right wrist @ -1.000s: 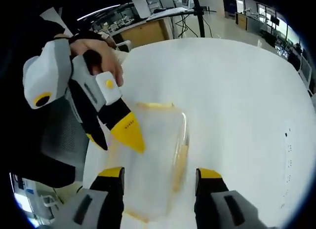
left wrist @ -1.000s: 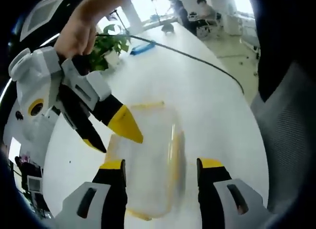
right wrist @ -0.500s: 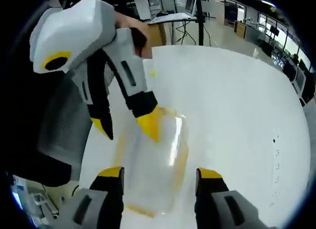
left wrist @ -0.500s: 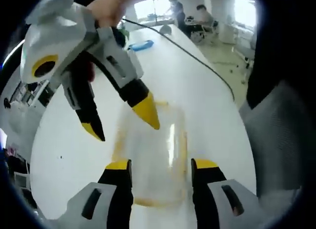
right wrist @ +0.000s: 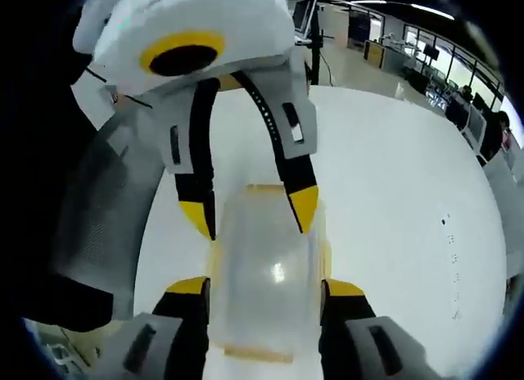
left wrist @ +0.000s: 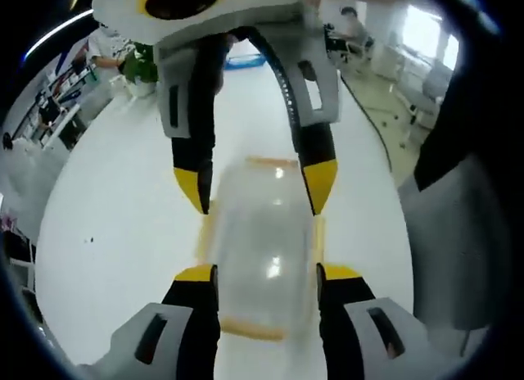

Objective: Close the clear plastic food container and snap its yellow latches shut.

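- My left gripper (left wrist: 265, 275) is spread, its yellow-tipped jaws either side of the clear food container (left wrist: 260, 247) on the white table (left wrist: 115, 232); whether they touch it I cannot tell.
- My right gripper (right wrist: 264, 288) is likewise spread, flanking the same container from the opposite end; each claw faces the other across it.
- The yellow latches (right wrist: 255, 353) line the container's edges; latch state is too blurred to tell.
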Demonstrator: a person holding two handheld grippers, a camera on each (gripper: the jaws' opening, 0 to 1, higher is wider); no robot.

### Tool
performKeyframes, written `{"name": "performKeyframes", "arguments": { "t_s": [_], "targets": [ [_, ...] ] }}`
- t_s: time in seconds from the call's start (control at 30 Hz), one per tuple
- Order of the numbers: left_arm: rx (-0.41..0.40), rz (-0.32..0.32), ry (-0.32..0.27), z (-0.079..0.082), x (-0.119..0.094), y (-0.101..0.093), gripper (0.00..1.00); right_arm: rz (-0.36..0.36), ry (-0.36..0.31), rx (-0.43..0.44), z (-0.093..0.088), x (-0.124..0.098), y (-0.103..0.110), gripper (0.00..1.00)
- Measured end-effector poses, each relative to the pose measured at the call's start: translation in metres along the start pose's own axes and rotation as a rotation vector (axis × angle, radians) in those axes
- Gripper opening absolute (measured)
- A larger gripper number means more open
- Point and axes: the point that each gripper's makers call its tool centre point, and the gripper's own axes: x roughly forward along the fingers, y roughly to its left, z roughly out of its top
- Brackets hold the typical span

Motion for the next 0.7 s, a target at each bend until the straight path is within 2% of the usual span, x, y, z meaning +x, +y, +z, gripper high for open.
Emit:
{"name": "performKeyframes", "arguments": {
  "t_s": [0.07,0.2,0.23,0.33,0.47,0.57,0.6,0.7],
  "targets": [
    [-0.016,0.017,-0.005,0.001,-0.002,0.004,0.41,-0.032,-0.029,0.059,0.001,-0.002,-0.003,0.53],
    [-0.070,0.074,-0.003,0.001,-0.005,0.013,0.43,-0.055,-0.101,0.201,0.004,-0.006,-0.002,0.53],
    [-0.092,0.090,-0.006,0.001,-0.006,0.016,0.42,-0.076,-0.096,0.245,0.000,-0.006,-0.003,0.53],
    [-0.164,0.104,0.014,-0.006,-0.006,0.019,0.45,-0.155,-0.084,0.279,-0.007,-0.005,-0.009,0.54],
    [-0.223,0.173,0.036,-0.012,-0.007,0.022,0.43,-0.260,-0.125,0.424,-0.011,-0.008,-0.014,0.54],
    [-0.251,0.214,0.053,-0.015,-0.006,0.021,0.46,-0.315,-0.119,0.544,-0.019,-0.012,-0.013,0.54],
    [-0.300,0.241,0.074,-0.019,-0.006,0.021,0.46,-0.360,-0.107,0.585,-0.024,-0.016,-0.014,0.54],
    [-0.419,0.307,0.067,-0.023,-0.008,0.026,0.44,-0.453,-0.109,0.680,-0.032,-0.024,-0.020,0.54]
  ]
}}
